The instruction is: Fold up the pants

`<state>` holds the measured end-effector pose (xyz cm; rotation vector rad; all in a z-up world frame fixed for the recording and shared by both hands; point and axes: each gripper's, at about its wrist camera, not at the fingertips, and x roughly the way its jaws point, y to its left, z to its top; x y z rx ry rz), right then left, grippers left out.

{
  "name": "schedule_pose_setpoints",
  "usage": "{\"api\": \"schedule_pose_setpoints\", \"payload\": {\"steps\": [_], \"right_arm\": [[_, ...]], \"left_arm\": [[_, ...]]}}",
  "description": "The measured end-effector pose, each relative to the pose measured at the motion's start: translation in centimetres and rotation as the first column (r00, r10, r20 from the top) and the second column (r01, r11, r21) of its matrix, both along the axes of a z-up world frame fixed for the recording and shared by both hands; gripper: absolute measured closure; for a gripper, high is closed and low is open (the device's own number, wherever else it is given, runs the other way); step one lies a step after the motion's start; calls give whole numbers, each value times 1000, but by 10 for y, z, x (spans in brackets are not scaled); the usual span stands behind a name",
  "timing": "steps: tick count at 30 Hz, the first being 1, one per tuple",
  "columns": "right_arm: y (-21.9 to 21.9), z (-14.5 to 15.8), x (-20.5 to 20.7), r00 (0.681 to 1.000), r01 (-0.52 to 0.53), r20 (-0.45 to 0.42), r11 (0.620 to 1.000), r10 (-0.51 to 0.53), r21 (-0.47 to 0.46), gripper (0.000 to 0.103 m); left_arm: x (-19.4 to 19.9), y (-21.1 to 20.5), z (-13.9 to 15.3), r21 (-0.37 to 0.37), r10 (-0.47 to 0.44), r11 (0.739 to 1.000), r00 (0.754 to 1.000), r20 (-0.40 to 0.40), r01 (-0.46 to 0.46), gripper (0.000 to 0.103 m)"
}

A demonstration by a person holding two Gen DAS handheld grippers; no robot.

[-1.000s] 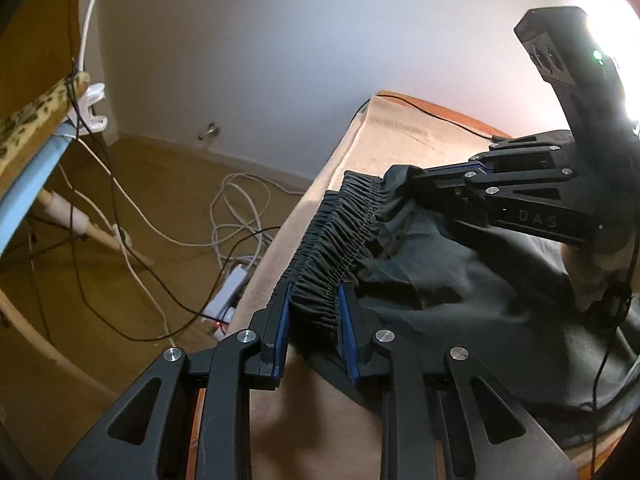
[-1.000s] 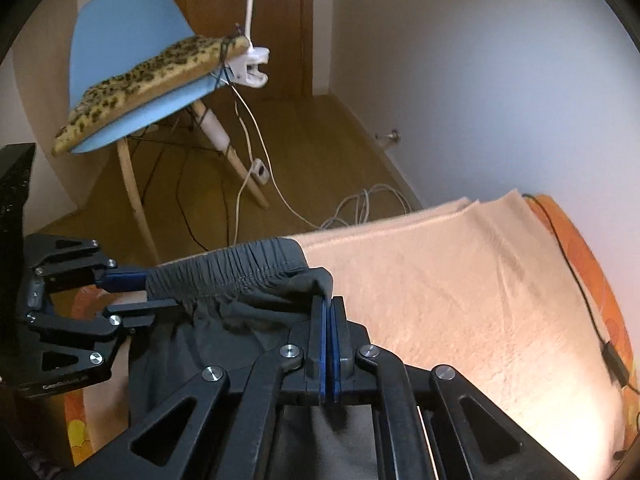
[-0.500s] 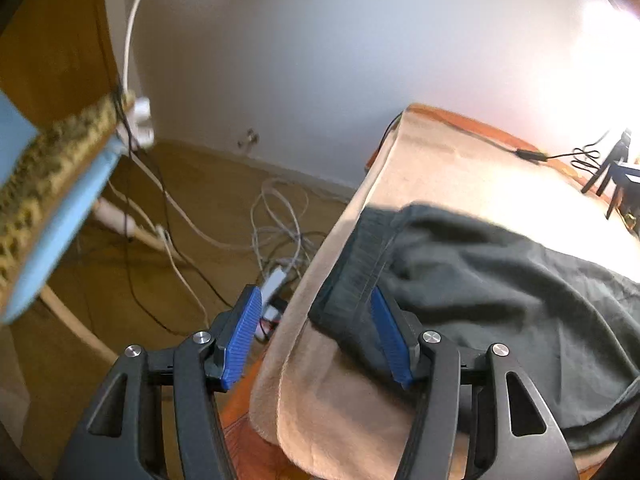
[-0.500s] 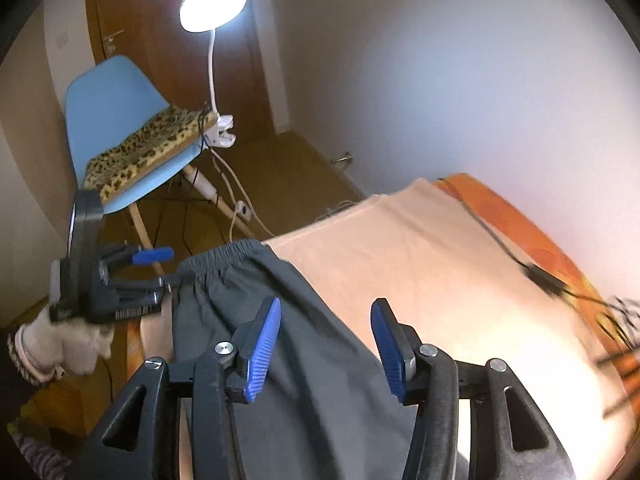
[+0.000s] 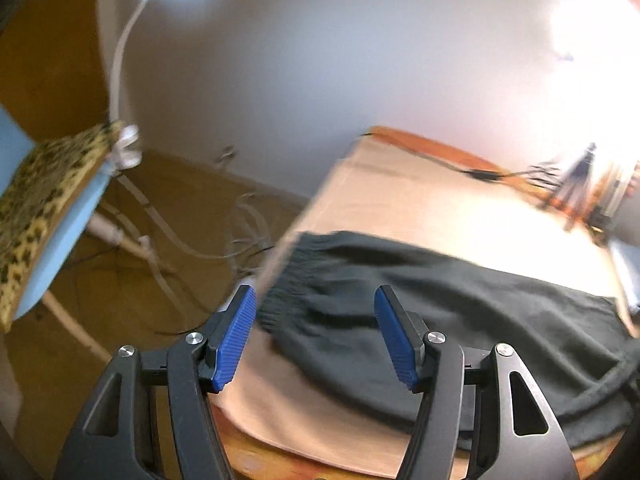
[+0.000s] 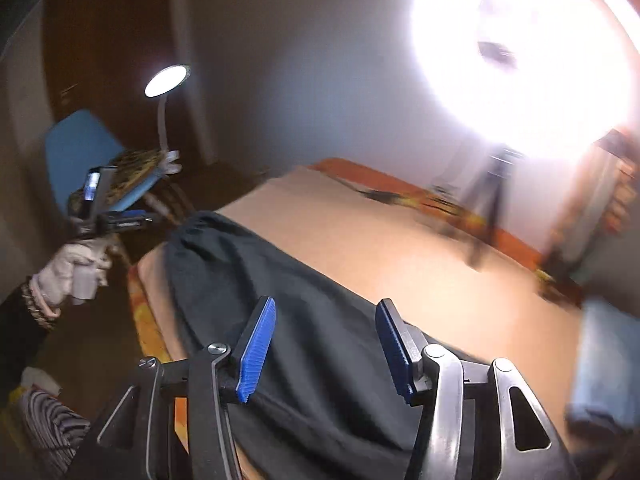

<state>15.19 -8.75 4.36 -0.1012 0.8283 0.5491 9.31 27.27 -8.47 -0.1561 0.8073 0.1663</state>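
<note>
The bed, covered by a peach blanket, occupies most of both views. The dark pants are laid flat along the near edge of the bed, with the gathered waistband placed at the corner of the bed nearest the blue chair. A lit clip lamp is fixed to the chair beside a leopard-print cushion.

The left hand-held gripper is held above the waistband corner; its jaws have just been opening and are parted, with the fabric seen below them but not pinched. The right hand-held gripper is held above the middle of the pants, further along the near edge; its jaws have likewise just been opening, and no cloth is clamped. In the right wrist view, the gloved left hand is seen at the bed's corner.
</note>
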Motion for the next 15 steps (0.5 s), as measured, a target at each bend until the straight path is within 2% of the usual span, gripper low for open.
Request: {"api": "schedule_pose_setpoints", "payload": {"steps": [3, 8, 15], "right_arm": [[-48, 2, -20, 997, 82, -9, 997, -82, -7, 47], [-113, 4, -47, 979, 203, -25, 979, -203, 2, 47], [-195, 5, -69, 942, 333, -38, 943, -333, -11, 41]], "left_arm": [[-6, -37, 11, -15, -76, 997, 997, 22, 76, 42], [-19, -101, 19, -84, -180, 979, 982, 49, 184, 42], [-30, -187, 9, -175, -315, 932, 948, 36, 317, 42]]}}
